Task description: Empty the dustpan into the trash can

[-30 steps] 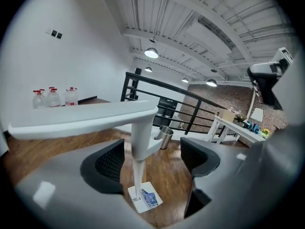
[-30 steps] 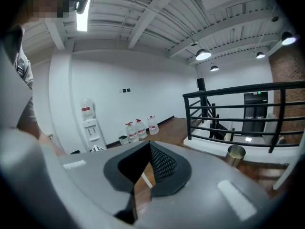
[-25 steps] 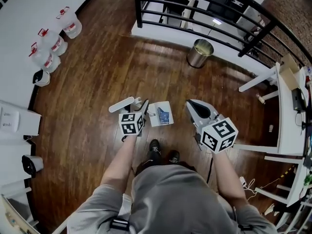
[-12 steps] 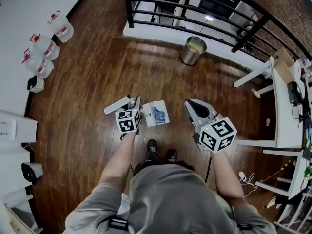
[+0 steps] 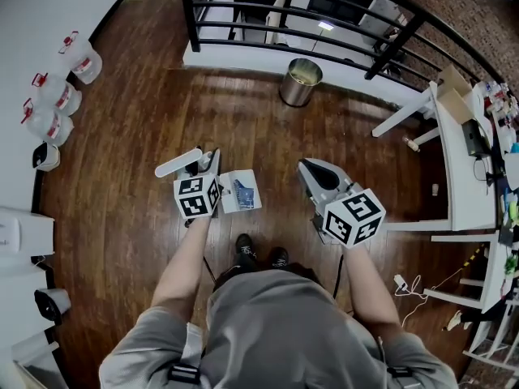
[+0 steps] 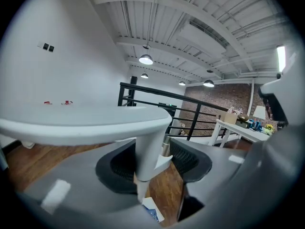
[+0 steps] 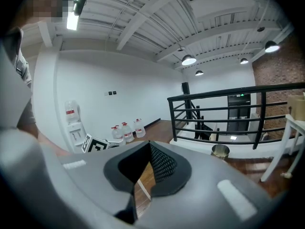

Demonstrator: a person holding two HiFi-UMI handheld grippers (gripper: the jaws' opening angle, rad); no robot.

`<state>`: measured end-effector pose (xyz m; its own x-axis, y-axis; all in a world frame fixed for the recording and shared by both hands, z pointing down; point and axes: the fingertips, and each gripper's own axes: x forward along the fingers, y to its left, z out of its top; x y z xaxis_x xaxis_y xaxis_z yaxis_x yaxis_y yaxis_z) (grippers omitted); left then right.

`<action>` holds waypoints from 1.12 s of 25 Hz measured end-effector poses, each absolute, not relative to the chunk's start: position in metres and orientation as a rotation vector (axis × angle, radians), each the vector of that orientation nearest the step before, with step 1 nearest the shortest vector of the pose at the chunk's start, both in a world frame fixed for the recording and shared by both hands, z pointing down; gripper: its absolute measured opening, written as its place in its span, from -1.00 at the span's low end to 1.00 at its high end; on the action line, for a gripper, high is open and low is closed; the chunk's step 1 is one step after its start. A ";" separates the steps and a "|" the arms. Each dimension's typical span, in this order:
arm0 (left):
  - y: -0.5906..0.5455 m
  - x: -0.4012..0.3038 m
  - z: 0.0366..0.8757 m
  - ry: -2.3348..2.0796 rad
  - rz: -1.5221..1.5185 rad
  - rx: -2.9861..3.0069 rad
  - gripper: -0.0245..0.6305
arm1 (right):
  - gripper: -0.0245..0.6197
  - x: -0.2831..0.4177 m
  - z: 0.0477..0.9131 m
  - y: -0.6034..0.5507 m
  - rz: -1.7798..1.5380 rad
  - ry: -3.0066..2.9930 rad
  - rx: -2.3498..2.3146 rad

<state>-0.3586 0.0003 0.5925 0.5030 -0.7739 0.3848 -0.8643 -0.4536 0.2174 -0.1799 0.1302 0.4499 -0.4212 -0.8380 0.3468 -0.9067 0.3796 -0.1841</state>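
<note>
Left claw: I have it clamped on the upright handle of the white dustpan, which carries a blue scrap over the wooden floor. Right claw: narrow, empty. Steel trash can: well ahead, near the black railing.

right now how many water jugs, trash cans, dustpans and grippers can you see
water jugs: 3
trash can: 1
dustpan: 1
grippers: 2, the left gripper and the right gripper
total: 7
</note>
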 end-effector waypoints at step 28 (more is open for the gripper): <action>-0.137 -0.097 0.358 -0.928 0.022 2.774 -0.56 | -0.92 0.049 0.379 -0.003 0.324 -2.498 1.837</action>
<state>-0.0971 -0.1368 0.3584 0.8010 -0.5929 0.0825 -0.5962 -0.7778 0.1988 0.0489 -0.0027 0.3787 -0.3057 -0.9415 0.1419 -0.9465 0.2844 -0.1526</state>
